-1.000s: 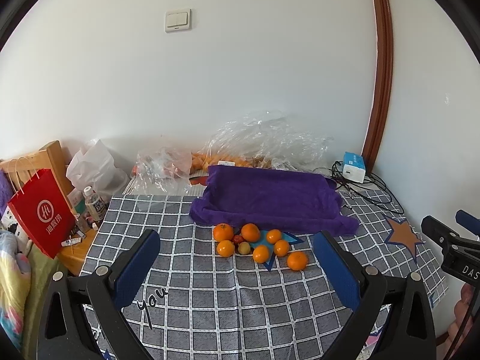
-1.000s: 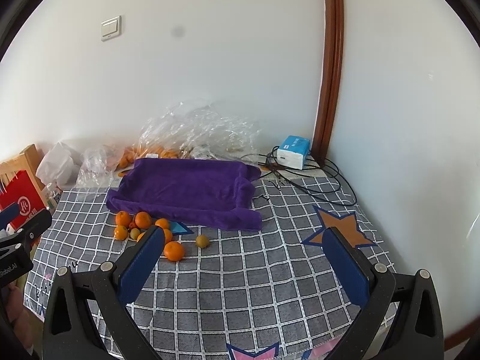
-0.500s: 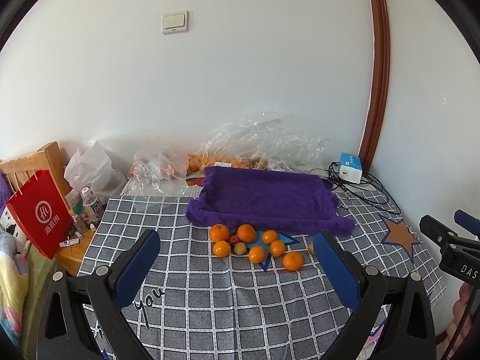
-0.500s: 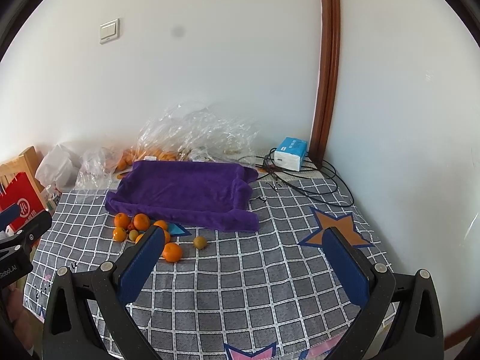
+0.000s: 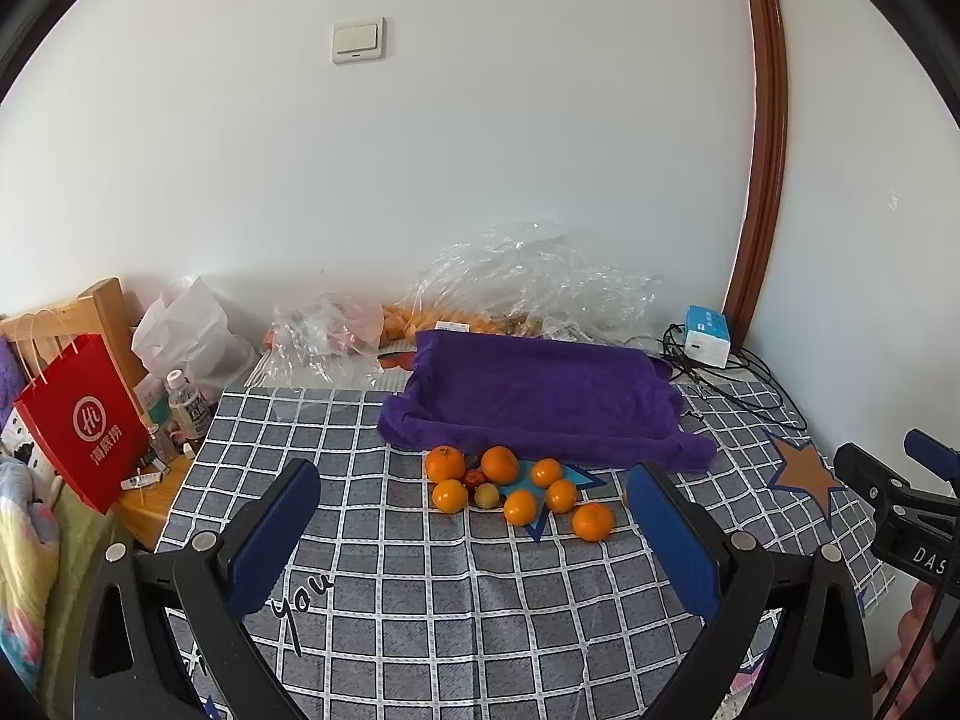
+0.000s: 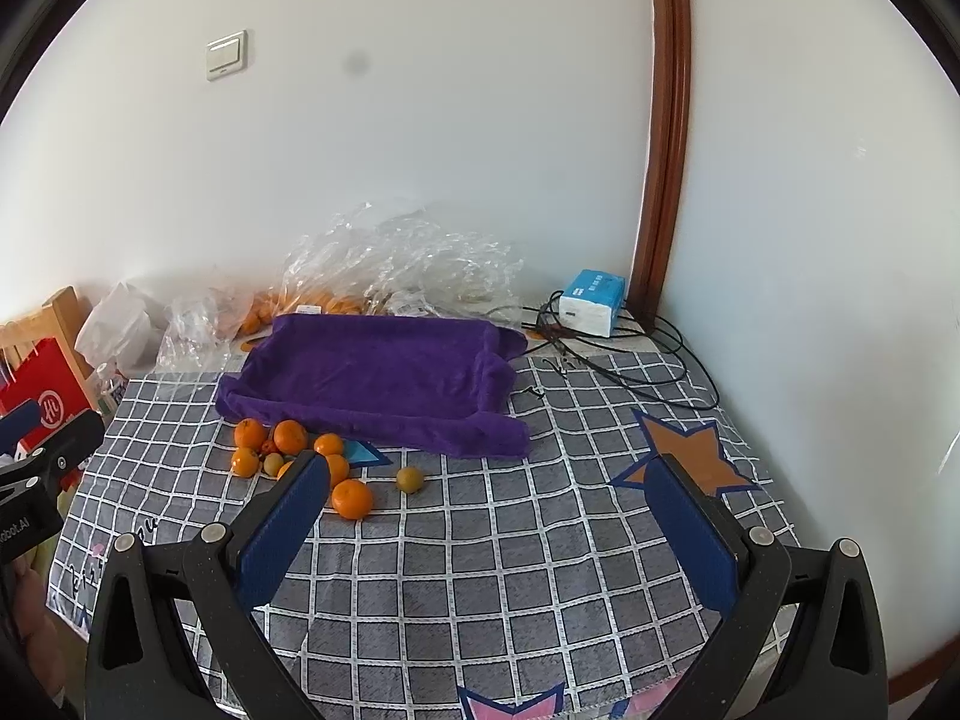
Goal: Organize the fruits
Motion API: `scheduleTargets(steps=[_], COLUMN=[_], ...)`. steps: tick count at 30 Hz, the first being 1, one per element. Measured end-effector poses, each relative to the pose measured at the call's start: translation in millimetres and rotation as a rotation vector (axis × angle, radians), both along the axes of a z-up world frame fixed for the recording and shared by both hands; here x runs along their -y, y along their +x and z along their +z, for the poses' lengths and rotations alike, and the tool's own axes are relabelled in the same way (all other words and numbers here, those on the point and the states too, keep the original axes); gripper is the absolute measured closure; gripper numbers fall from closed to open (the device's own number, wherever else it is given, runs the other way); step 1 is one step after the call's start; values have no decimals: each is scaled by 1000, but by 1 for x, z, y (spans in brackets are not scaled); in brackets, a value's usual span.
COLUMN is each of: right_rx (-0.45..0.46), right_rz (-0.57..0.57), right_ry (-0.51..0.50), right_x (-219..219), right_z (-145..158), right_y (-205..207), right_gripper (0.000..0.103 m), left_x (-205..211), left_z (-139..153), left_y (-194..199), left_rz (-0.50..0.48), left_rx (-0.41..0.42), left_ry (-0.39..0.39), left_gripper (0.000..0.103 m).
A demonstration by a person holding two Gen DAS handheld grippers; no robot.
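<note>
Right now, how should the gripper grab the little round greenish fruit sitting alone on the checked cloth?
Grip the little round greenish fruit across its widest middle, coming straight down from above with the open right gripper. It is a smooth ball sitting apart from the orange tangerines, so the space on both sides is free for the fingers.

2 wrist views, side by side, facing the same fruit-strewn checked tablecloth [image 5: 420,576] from well back.

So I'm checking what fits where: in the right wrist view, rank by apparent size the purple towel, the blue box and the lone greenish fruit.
1. purple towel
2. blue box
3. greenish fruit
The box sits farther back, so it looks smaller than it is.
</note>
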State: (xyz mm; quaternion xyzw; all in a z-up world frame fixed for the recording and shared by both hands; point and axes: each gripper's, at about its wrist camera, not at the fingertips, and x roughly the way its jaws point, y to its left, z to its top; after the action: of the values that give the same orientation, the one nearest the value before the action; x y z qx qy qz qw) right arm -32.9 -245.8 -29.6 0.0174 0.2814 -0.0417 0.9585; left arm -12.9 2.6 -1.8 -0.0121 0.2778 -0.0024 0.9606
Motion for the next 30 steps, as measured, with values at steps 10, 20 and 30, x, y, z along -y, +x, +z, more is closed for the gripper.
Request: scheduleTargets(steps=[10, 20, 30], right_rx=[1, -62, -209], right_rz=[26, 37, 111], right_ry=[3, -34, 50], right_x=[-6, -14, -21], right_z=[-18, -73, -142], right_y=[13, 57, 119], right_gripper=[0, 0, 24], left_x=[-12, -37, -58], left_z=[-16, -76, -139], left_y=[17, 53, 91], left_rz=[28, 56, 38], left_rx=[-13, -96, -204], left_ry=[-13, -47, -49], left_gripper=[0, 0, 13])
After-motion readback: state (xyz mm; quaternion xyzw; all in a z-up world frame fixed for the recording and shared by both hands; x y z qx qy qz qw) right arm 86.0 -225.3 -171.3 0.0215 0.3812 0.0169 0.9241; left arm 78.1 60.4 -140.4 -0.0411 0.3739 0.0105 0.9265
